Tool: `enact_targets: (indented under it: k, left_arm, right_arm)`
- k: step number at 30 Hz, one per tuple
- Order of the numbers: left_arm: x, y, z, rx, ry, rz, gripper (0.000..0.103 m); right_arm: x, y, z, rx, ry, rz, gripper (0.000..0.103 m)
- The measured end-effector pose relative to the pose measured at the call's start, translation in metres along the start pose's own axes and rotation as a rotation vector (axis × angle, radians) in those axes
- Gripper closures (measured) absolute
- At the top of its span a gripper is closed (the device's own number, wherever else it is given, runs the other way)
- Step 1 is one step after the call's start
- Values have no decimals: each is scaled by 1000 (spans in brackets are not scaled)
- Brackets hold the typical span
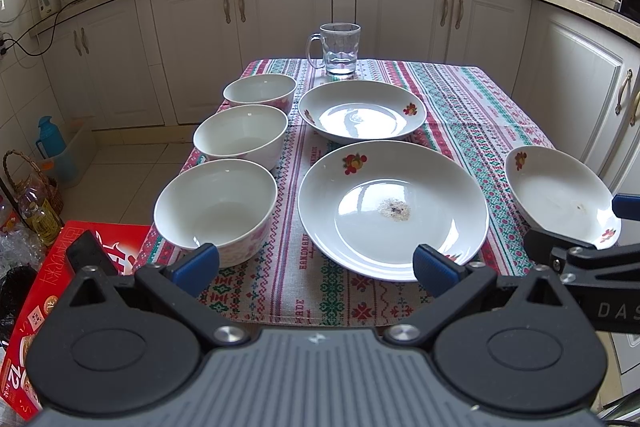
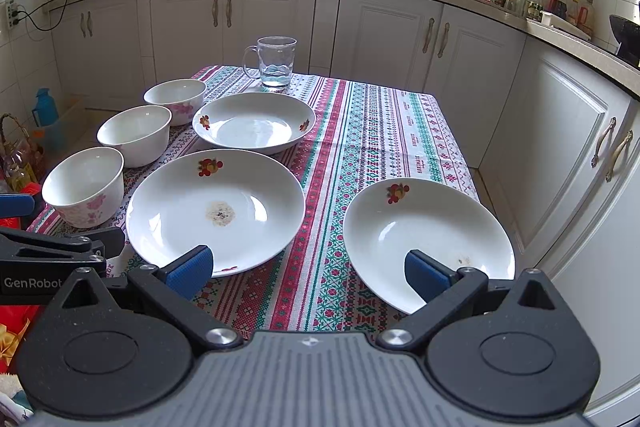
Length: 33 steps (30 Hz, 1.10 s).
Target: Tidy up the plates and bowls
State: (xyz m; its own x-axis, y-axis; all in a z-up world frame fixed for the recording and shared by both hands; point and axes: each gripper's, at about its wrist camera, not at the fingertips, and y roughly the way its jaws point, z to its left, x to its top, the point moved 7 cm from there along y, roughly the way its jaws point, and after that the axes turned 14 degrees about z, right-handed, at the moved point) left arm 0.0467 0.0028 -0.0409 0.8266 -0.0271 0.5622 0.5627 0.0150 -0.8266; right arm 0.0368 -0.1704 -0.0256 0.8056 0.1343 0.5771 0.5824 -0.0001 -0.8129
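Observation:
Three white bowls with pink flowers stand in a row on the table's left side: near bowl (image 1: 216,207) (image 2: 85,187), middle bowl (image 1: 241,135) (image 2: 136,134), far bowl (image 1: 260,93) (image 2: 176,99). Three white plates with fruit prints lie to their right: a large soiled plate (image 1: 394,209) (image 2: 216,207), a far plate (image 1: 362,111) (image 2: 254,123), and a right plate (image 1: 560,197) (image 2: 428,239) at the table edge. My left gripper (image 1: 316,265) is open above the near table edge. My right gripper (image 2: 308,271) is open, its right finger over the right plate's near rim.
A glass mug (image 1: 340,49) (image 2: 276,62) with a little water stands at the table's far end. A patterned cloth (image 1: 460,99) covers the table. A red box (image 1: 60,291) sits left of it. White cabinets (image 2: 552,131) run close along the right and back.

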Motion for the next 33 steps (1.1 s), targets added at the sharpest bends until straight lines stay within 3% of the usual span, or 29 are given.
enact_targets:
  k: [13, 22, 33]
  left_arm:
    - [7, -2, 0, 0, 6, -19, 1]
    - [20, -5, -5, -75, 29, -67, 1]
    - [52, -11, -26, -159, 161, -127, 1]
  right_arm:
    - [2, -2, -2, 1, -6, -6, 0]
    - [9, -6, -10, -10, -21, -33, 0]
    - [11, -15, -51, -35, -104, -122, 0]
